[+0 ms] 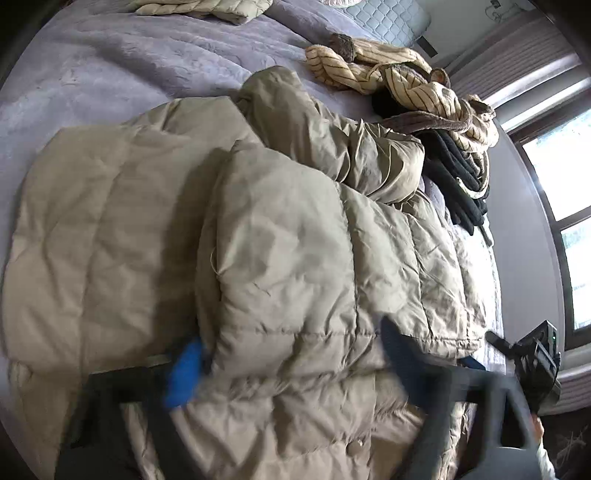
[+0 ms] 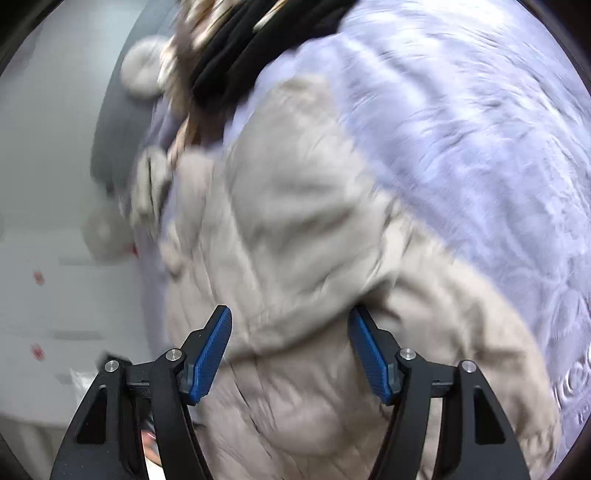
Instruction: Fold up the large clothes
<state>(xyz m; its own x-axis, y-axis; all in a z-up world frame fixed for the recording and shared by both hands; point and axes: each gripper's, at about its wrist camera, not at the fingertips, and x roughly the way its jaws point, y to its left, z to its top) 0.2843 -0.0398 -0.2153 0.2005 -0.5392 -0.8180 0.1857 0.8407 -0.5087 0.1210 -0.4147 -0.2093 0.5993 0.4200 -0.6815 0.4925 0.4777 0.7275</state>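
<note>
A beige quilted puffer jacket point(image 1: 258, 221) lies partly folded on the bed, one panel laid over the other. My left gripper point(image 1: 291, 362) is blurred at the jacket's near edge. Its blue pads point(image 1: 184, 369) stand apart with the folded panel bulging between them, and no firm pinch shows. In the right wrist view the same jacket point(image 2: 295, 221) fills the centre. My right gripper point(image 2: 291, 350) is open, with a ridge of the fabric lying between its pads point(image 2: 210, 354). The right gripper's black body point(image 1: 535, 362) shows at the jacket's right edge in the left wrist view.
A lavender blanket point(image 1: 129, 66) covers the bed. A cream striped fleece garment point(image 1: 406, 81) and a black garment point(image 1: 465, 177) are heaped beyond the jacket. A folded beige item point(image 1: 203, 7) and a pillow point(image 1: 388, 18) lie at the far end. A window point(image 1: 569, 184) is on the right.
</note>
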